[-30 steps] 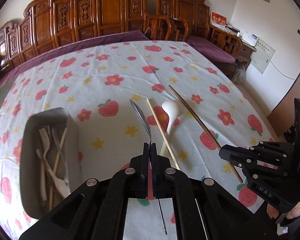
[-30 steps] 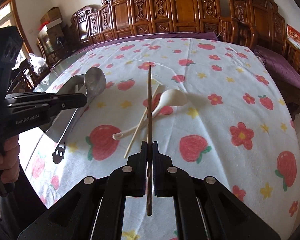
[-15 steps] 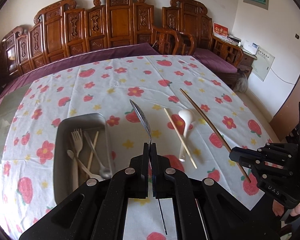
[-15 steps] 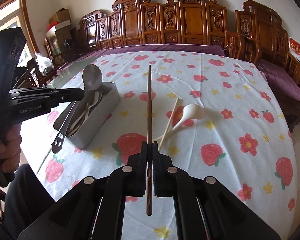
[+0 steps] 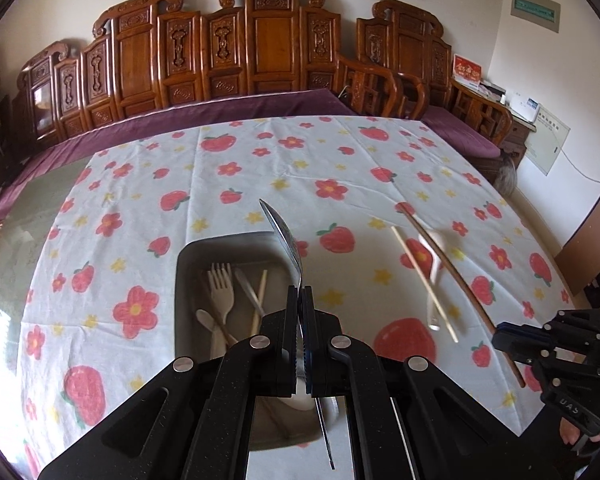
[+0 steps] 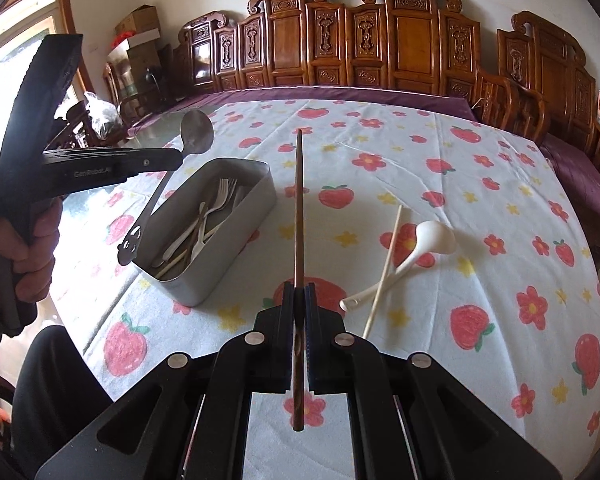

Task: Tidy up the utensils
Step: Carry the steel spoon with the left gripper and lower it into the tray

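Note:
My left gripper point(image 5: 300, 292) is shut on a metal spoon point(image 5: 284, 236), bowl up, held above the near end of the grey metal tin point(image 5: 188, 252). The tin holds forks, a spoon and chopsticks. In the right wrist view the left gripper point(image 6: 178, 159) holds the spoon point(image 6: 197, 132) above the tin point(image 6: 240, 216). My right gripper point(image 6: 299, 288) is shut on a dark wooden chopstick point(image 6: 299, 200), raised over the cloth right of the tin. A white ceramic spoon point(image 6: 430, 240) and a pale chopstick point(image 6: 386, 264) lie crossed on the tablecloth.
The table carries a white cloth with strawberries and flowers point(image 5: 328, 160). Carved wooden chairs point(image 5: 268, 44) line its far side. The right gripper point(image 5: 516, 340) and dark chopstick point(image 5: 456, 276) show at the right of the left wrist view.
My left gripper has carried the metal spoon left, from beside the tin to above it. The right gripper has lifted and drawn back a little with the dark chopstick.

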A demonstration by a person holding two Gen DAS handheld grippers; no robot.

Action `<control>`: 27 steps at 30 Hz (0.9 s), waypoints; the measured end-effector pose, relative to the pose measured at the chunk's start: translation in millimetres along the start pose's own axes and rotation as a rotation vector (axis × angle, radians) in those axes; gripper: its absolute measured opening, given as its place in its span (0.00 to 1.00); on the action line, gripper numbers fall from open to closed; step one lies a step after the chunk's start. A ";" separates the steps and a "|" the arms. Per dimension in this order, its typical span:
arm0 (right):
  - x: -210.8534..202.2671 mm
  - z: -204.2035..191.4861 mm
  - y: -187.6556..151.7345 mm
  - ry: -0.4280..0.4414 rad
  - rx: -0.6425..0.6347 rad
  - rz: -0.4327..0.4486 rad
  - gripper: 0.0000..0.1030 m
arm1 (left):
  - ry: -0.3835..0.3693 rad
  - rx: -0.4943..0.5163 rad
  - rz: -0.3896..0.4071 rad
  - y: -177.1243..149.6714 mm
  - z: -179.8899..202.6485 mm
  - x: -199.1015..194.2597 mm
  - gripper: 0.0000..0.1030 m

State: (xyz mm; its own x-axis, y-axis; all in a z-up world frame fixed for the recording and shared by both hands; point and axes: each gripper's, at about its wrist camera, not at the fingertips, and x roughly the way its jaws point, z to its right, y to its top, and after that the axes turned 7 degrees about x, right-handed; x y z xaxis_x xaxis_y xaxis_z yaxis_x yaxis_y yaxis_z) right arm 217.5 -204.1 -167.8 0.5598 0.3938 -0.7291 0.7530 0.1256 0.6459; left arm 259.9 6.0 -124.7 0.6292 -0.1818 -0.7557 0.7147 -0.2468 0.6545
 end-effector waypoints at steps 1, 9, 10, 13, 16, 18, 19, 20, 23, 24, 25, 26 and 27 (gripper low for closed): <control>2.2 -1.3 0.7 0.001 -0.001 -0.001 0.06 | 0.005 -0.002 -0.006 -0.8 -5.4 4.8 0.01; 18.0 -7.9 3.4 0.027 0.020 -0.021 0.06 | 0.019 -0.035 -0.092 -17.2 -33.1 46.7 0.01; 20.3 -8.6 3.6 0.030 0.020 -0.025 0.06 | 0.022 -0.037 -0.101 -19.5 -35.1 51.2 0.01; 27.2 -10.3 4.2 0.033 0.016 -0.036 0.06 | 0.018 -0.043 -0.124 -24.3 -39.3 61.8 0.01; 31.9 -10.8 3.7 0.034 0.020 -0.042 0.06 | 0.025 -0.038 -0.145 -29.1 -41.3 70.8 0.01; 33.8 -11.6 2.5 0.036 0.022 -0.045 0.06 | 0.024 -0.047 -0.154 -32.2 -43.5 74.8 0.01; 34.8 -12.2 1.7 0.036 0.021 -0.048 0.06 | 0.024 -0.052 -0.160 -33.5 -44.6 76.6 0.01; 35.4 -13.0 1.0 0.035 0.020 -0.050 0.06 | 0.019 -0.059 -0.170 -34.9 -46.0 78.9 0.01; 36.1 -15.5 -0.5 0.034 0.019 -0.056 0.06 | -0.011 -0.085 -0.181 -37.9 -49.9 79.9 0.02; 36.0 -16.5 -0.3 0.034 0.018 -0.056 0.06 | -0.010 -0.085 -0.175 -38.0 -50.3 77.7 0.03; 35.8 -18.1 0.3 0.034 0.016 -0.055 0.06 | -0.007 -0.080 -0.166 -37.9 -49.8 73.0 0.05; 35.6 -20.1 1.3 0.035 0.016 -0.054 0.06 | -0.006 -0.075 -0.158 -37.6 -49.8 68.4 0.09; 36.0 -21.2 2.9 0.036 0.016 -0.052 0.06 | 0.000 -0.069 -0.147 -37.3 -50.0 62.3 0.13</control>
State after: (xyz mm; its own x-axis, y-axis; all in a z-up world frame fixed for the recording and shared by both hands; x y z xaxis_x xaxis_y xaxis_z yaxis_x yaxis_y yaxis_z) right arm 232.5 -170.3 -187.4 0.5069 0.4200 -0.7527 0.7864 0.1322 0.6034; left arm 287.7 51.5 -194.9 0.5163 -0.1491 -0.8433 0.8183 -0.2047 0.5372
